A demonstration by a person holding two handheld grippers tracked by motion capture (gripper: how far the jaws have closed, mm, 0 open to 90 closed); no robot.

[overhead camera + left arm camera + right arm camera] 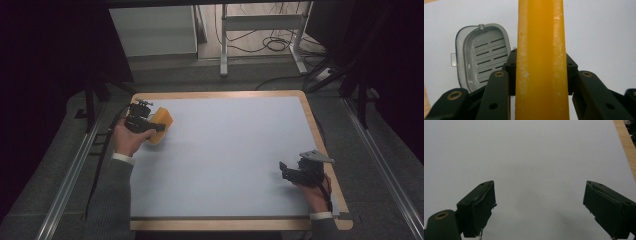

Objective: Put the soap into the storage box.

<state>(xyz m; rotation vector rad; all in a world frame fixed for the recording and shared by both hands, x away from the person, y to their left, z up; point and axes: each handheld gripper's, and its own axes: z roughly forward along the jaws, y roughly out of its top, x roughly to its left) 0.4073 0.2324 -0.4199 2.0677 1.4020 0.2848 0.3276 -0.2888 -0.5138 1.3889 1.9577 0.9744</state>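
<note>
I see one desk [235, 150], a wooden board with a pale blue-white mat over nearly all of it, and I take that desk as my landmark. Two claws are over it, one in each of the person's hands.

My left claw [159, 127] sits near the desk's far left corner. In the left gripper view its two black jaws are closed against the sides of one flat, yellow-orange plastic piece [541, 62], which stands edge-on between them and runs from top to bottom of that view. From the high view the same yellow-orange plastic piece [161, 122] looks like a rounded shell held at the claw's tip, just above the mat.

Behind it, in the left gripper view, one grey plastic tray with rounded corners and rows of slots [484, 55] lies on the mat, with a small clear tab at its edge. I cannot tell whether the tray touches the yellow piece.

My right claw [284, 169] is near the desk's right edge, toward the person's side. In the right gripper view its two jaws stand wide apart with nothing between them, only bare mat [531, 157] beneath.
</note>
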